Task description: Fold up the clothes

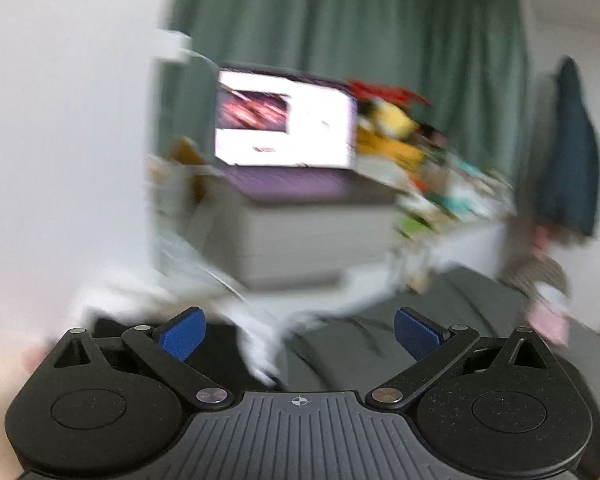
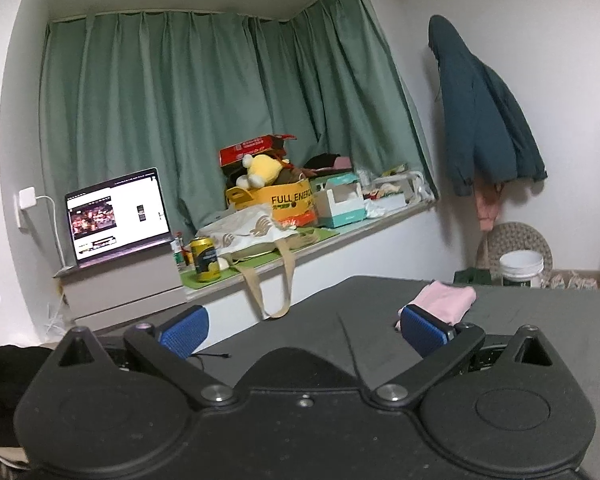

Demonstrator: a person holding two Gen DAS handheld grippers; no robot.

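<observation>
A folded pink garment [image 2: 445, 300] lies on the dark grey table [image 2: 539, 320], just beyond the right gripper [image 2: 303, 330], near its right-hand blue pad; part of its near edge is hidden behind that pad. In the blurred left wrist view a white garment [image 1: 260, 320] smears across the same grey surface ahead of the left gripper [image 1: 300, 334]; its outline and whether anything holds it cannot be made out. A pink patch at the far right there is too blurred to name.

Both grippers point level over the table toward the window ledge, and each has its jaws wide apart with nothing between them.

Beyond the table, an open laptop [image 2: 118, 216] stands on a white drawer unit, a yellow can [image 2: 206, 260] on a green mat, then a canvas tote bag [image 2: 256, 236] and a yellow box with a plush toy [image 2: 260, 170]. Green curtains [image 2: 180, 112] hang behind, and a dark teal jacket [image 2: 483, 116] hangs on the right wall.
</observation>
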